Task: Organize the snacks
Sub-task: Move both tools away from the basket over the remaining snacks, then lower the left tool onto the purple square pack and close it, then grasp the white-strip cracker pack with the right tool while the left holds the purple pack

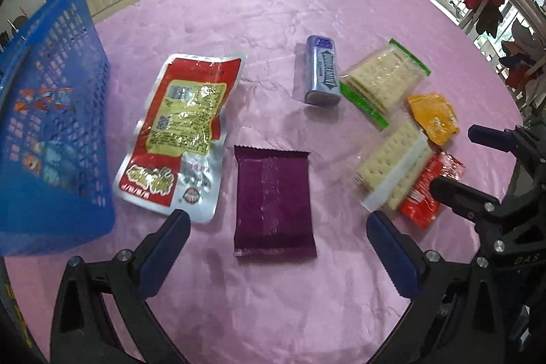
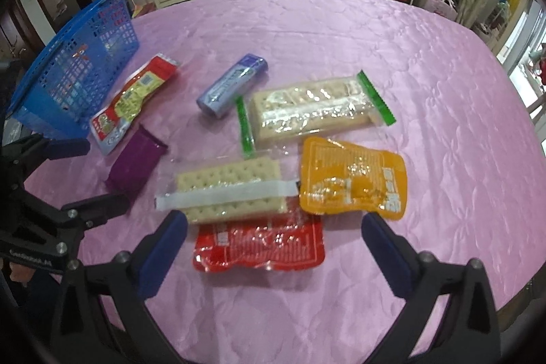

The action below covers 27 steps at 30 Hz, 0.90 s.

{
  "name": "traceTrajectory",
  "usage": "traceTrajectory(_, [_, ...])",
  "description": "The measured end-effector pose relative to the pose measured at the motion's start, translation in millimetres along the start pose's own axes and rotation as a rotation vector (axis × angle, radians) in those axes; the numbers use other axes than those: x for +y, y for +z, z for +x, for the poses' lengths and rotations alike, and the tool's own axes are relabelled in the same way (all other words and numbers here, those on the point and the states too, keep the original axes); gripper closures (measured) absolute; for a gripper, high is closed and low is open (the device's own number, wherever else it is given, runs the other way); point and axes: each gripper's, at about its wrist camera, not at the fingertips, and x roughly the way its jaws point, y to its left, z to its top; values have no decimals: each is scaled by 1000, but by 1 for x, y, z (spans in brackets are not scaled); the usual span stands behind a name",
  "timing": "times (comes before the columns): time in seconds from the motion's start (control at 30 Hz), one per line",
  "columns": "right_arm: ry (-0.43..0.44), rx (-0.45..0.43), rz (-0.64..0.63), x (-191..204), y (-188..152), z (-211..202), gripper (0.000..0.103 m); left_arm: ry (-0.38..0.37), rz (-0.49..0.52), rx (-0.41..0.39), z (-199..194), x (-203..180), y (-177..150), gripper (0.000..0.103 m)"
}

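A: Where is the purple packet (image 1: 274, 205)?

B: Centre frame, flat between the left gripper (image 1: 278, 232)'s wide-open, empty jaws, long axis pointing away. The right gripper (image 2: 274, 236), also wide and empty, straddles the red packet (image 2: 261, 246).

A: And around them?

B: Pink tablecloth (image 1: 273, 23); blue basket (image 1: 51, 132) left; cabinets behind.

blue basket (image 1: 51, 125) cut off left

You have seven snacks: two cracker packs (image 2: 309, 111) (image 2: 228, 190), four pouches (image 1: 177, 132) (image 1: 273, 203) (image 2: 353, 178) (image 2: 259, 244), one gum box (image 1: 322, 70); plus one basket (image 1: 51, 125).
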Motion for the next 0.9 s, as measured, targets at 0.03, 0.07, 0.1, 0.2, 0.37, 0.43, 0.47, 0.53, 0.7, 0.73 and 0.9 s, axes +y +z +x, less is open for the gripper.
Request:
traceTrajectory(0.03, [2, 4, 3, -1, 0, 2, 0, -4, -1, 6, 3, 0, 2, 9])
traceTrajectory(0.07, [4, 6, 5, -2, 0, 4, 0, -11, -2, 15, 6, 2, 4, 15])
traceTrajectory(0.1, [5, 9, 7, -3, 0, 5, 0, -16, 0, 26, 10, 2, 6, 18])
traceTrajectory(0.2, [8, 17, 16, -5, -1, 9, 0, 14, 13, 45, 19, 2, 8, 25])
traceTrajectory(0.37, [8, 21, 24, -9, -4, 12, 0, 68, 54, 40, 26, -4, 11, 29])
traceTrajectory(0.43, [10, 25, 36, -11, -5, 12, 0, 71, 50, 34, 25, -7, 11, 38])
traceTrajectory(0.47, [14, 28, 39, -12, -6, 12, 0, 66, 50, 33, 24, -9, 11, 48])
traceTrajectory(0.53, [17, 29, 41, -12, -6, 11, 0, 50, 54, 37, 22, -16, 12, 57])
traceTrajectory(0.7, [28, 26, 37, -11, -9, 6, 0, 26, 64, 46, 17, -29, 7, 57])
traceTrajectory(0.73, [30, 26, 31, -11, -9, 4, 0, 23, 53, 44, 15, -31, 6, 57])
traceTrajectory(0.9, [17, 27, -27, -7, -9, -3, 0, 26, 8, 14, -3, -30, -7, 57])
